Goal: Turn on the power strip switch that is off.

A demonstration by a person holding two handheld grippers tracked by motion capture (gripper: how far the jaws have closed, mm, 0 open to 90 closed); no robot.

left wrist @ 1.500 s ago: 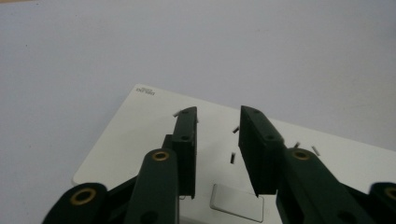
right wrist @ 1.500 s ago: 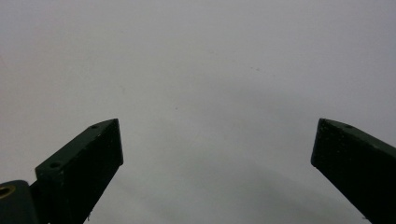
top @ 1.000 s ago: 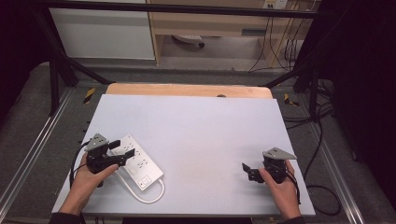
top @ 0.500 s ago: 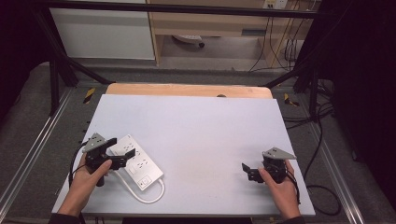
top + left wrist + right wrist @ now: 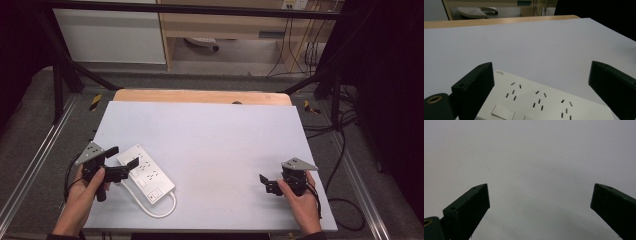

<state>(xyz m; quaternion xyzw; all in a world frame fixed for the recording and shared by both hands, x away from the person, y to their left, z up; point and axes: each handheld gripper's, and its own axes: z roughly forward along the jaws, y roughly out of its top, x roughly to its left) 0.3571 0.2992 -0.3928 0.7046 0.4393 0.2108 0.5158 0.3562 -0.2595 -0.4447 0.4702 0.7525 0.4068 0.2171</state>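
white plastic, the power strip [image 5: 146, 173] lies at the table's [image 5: 215, 140] near left, its cord looping toward your edge. your left gripper [image 5: 123, 157] is spread wide around its far end, jaws not touching it. your right gripper [image 5: 263, 183] hovers spread over bare table, well apart.

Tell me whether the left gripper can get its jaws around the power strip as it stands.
Probably yes: the left gripper is open, its jaws either side of the white power strip, with nothing between them.

Left gripper [image 5: 123, 156] low at near-left, jaws spread wide, right gripper [image 5: 263, 183] near-right, jaws likewise apart
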